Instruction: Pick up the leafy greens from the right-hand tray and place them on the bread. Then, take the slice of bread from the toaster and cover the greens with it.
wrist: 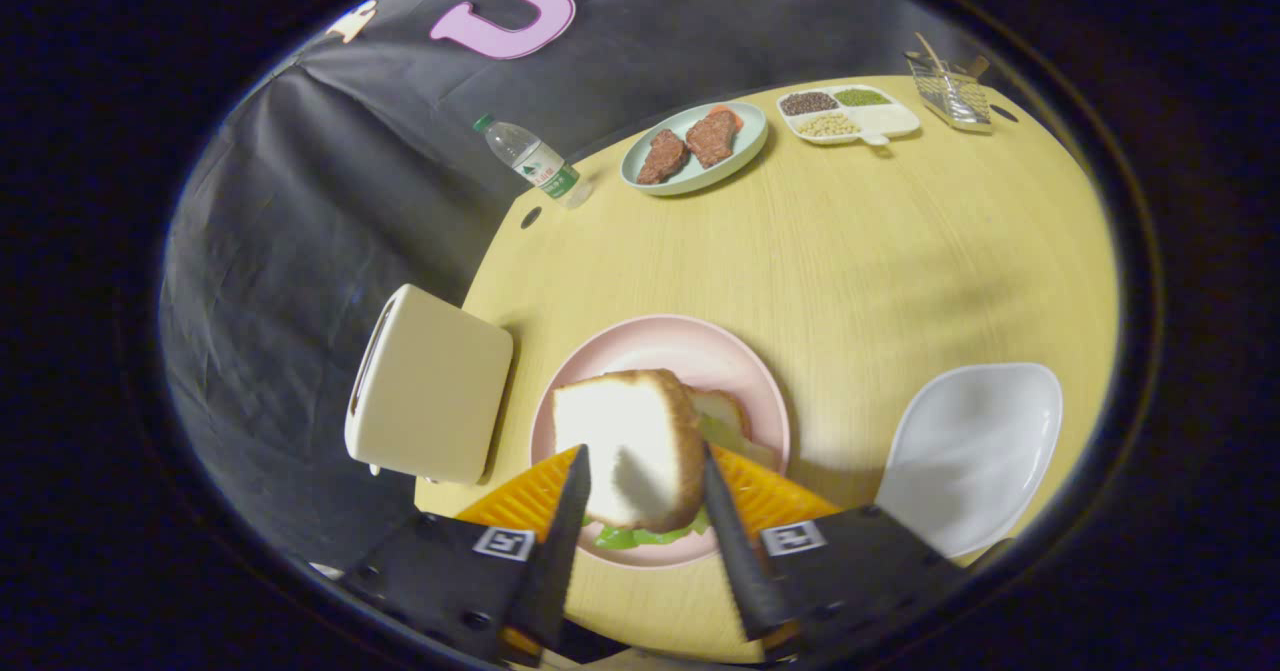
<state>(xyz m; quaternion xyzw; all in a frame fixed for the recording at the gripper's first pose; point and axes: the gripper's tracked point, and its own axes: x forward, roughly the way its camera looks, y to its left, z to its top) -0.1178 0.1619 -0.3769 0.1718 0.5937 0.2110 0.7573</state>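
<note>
My gripper [645, 461] is shut on a slice of white bread [625, 436], one finger on each side edge. The slice hangs tilted just above the pink plate [690, 341]. Beneath it lies another piece of bread [722, 411] with leafy greens [640, 536] on it, green edges peeking out under the held slice. The cream toaster [430, 396] stands just left of the plate at the table's edge. To the right of the plate sits the white tray [975, 451], with nothing on it.
At the far side of the round wooden table [880, 251] are a pale green plate with two meat patties [695, 146], a divided dish of beans [848, 114] and a clear utensil holder [950, 91]. A water bottle [530, 159] lies at the far left edge.
</note>
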